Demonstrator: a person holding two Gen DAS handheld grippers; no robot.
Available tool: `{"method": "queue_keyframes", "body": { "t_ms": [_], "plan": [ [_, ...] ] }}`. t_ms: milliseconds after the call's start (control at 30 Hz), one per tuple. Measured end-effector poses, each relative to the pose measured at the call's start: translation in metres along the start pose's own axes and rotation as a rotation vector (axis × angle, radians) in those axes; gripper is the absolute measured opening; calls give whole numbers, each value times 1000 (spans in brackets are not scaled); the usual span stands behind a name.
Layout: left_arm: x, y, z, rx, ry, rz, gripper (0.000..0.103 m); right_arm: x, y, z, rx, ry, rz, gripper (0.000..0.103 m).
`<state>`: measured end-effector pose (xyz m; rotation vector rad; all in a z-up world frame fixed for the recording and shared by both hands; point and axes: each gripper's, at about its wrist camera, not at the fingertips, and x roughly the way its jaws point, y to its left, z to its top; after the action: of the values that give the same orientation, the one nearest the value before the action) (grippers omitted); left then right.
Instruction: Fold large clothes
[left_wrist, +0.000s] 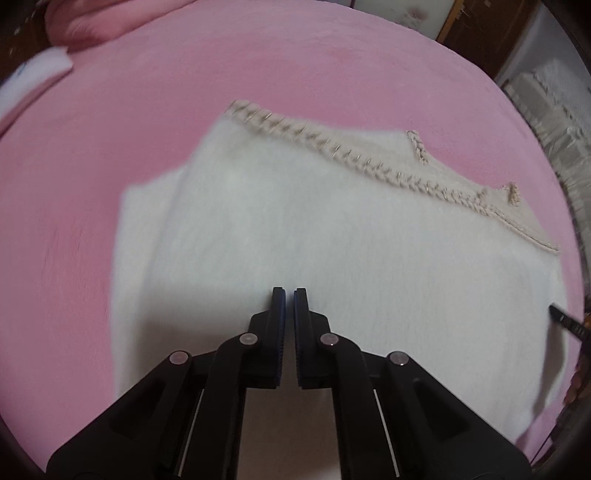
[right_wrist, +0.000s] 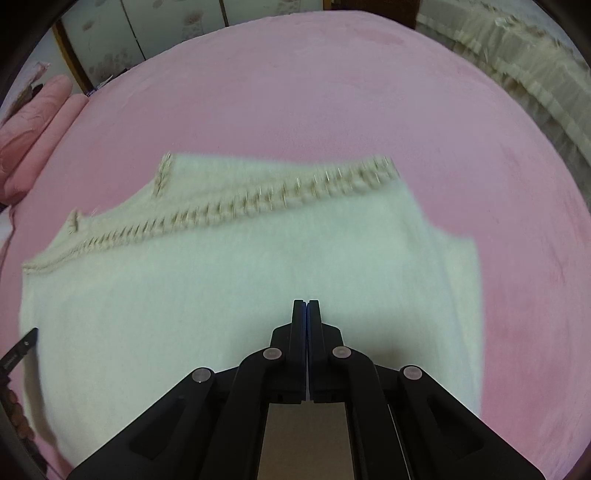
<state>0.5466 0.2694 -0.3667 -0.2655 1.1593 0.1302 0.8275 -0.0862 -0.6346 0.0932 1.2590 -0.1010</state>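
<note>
White knitwear (left_wrist: 295, 221), edged with braided trim (left_wrist: 369, 162), is spread flat on a pink bedcover (left_wrist: 295, 66) beneath both tongs. Left gripper (left_wrist: 289, 295) and right gripper (right_wrist: 306, 304) are seen pressed together, empty. Pink pillows (right_wrist: 33, 140) and wardrobe doors (right_wrist: 166, 26) are glimpsed beyond.

The left gripper (left_wrist: 289, 295) points steeply down from the bottom centre of its view, jaws drawn nearly together with only a thin slit between them and nothing held. The right gripper (right_wrist: 306, 306) points steeply down likewise, jaws pressed fully together and empty. Each gripper's tip shows at the other view's edge.
</note>
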Motion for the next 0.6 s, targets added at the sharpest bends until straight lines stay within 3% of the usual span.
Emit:
{"method": "queue_keyframes", "body": {
  "t_ms": [167,300,467,600],
  "plan": [
    [-16,26,-41,-36,86,9,3,-15,1,-52,-59,111,4,0],
    [-31,51,-72,-204,145,-39,2,-36,0,-78,-70,183,33,0],
    [-55,57,-115,-307,108,-76,2,-58,15,-79,22,231,179,0],
    [-54,53,-135,-391,167,-112,2,-62,61,-50,32,218,273,0]
  ]
}}
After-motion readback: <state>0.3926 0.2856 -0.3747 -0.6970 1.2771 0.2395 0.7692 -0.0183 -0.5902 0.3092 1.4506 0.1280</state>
